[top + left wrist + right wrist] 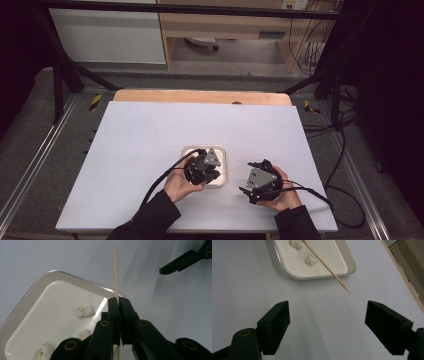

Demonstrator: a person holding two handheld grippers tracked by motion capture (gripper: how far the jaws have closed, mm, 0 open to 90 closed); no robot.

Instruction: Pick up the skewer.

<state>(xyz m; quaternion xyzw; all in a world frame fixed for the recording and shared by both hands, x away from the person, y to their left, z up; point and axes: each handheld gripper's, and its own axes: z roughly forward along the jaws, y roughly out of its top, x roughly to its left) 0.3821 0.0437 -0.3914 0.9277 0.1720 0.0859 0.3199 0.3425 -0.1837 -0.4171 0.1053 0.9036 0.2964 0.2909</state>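
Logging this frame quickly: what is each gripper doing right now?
Left gripper: closed on the thin wooden skewer, above the white rectangular tray.
Right gripper: open, holding nothing; the skewer tip lies ahead of its fingers.

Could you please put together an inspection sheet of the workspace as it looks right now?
Surface: pale tabletop on a wooden board, bare around the work area.
Job's things: thin wooden skewer, held level with its point past the tray's edge; white tray with small white lumps in it.
Clutter: nothing seen.
Grippers: left tool shut on the skewer over the tray; right tool open with nothing between its jaws, facing the skewer's tip.
Cables: black cable trails from the left tool toward the near edge; another runs off to the right.
Surroundings: black frame, grey floor, wooden furniture behind.
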